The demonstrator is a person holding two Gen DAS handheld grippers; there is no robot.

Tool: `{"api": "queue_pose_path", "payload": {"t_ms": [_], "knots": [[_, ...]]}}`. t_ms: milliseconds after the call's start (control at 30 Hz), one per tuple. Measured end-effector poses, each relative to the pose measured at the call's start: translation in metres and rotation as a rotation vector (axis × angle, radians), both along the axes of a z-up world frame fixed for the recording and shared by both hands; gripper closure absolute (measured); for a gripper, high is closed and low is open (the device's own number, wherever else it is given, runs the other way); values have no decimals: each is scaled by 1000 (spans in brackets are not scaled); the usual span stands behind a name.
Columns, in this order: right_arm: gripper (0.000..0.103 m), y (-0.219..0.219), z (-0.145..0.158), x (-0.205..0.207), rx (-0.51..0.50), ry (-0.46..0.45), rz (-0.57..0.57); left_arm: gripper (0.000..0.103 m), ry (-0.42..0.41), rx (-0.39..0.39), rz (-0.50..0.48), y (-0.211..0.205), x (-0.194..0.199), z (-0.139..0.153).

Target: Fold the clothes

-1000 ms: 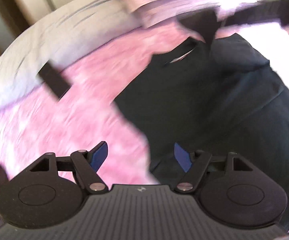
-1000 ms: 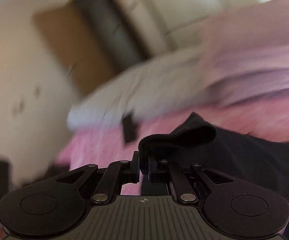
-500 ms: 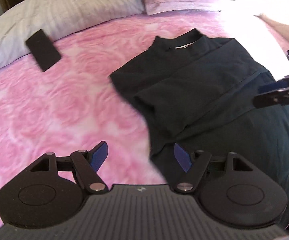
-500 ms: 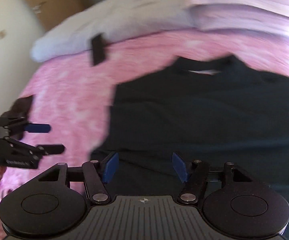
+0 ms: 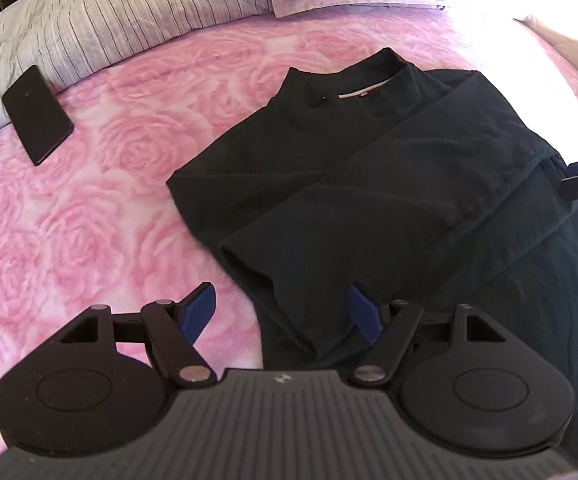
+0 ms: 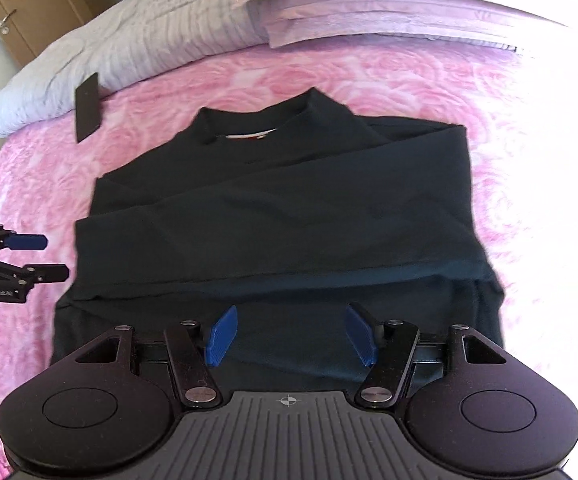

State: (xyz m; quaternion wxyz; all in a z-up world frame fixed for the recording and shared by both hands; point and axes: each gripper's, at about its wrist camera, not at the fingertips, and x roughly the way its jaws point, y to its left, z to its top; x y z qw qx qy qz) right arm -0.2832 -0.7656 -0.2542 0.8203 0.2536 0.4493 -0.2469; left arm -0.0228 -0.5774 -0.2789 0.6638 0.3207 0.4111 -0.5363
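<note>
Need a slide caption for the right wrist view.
Open right gripper hovers over black long-sleeved shirt, sleeves folded across, on pink rose-patterned bedspread.

You have one black shirt (image 6: 281,216), one dark phone (image 5: 37,114), one grey striped duvet (image 5: 121,12), two stacked pink pillows (image 6: 389,12), two grippers: left gripper (image 5: 281,312), right gripper (image 6: 291,334).

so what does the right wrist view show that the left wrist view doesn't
Only the right wrist view shows the wooden door at top left and the left gripper from the side, jaws apart. Only the left wrist view shows the sleeve cuff folded across the shirt, close between its own jaws. Both show the black shirt, the phone, the pink rose bedspread and the striped grey duvet.
</note>
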Motion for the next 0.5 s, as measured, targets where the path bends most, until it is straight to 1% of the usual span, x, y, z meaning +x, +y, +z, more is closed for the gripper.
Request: {"api": "queue_pose_path", "payload": {"t_ms": [267, 500], "knots": [[40, -37, -14, -3, -8, 14, -19, 33, -16, 14, -16, -32, 10, -16], [40, -64, -32, -9, -34, 50, -48, 33, -11, 15, 0, -43, 18, -23]]}}
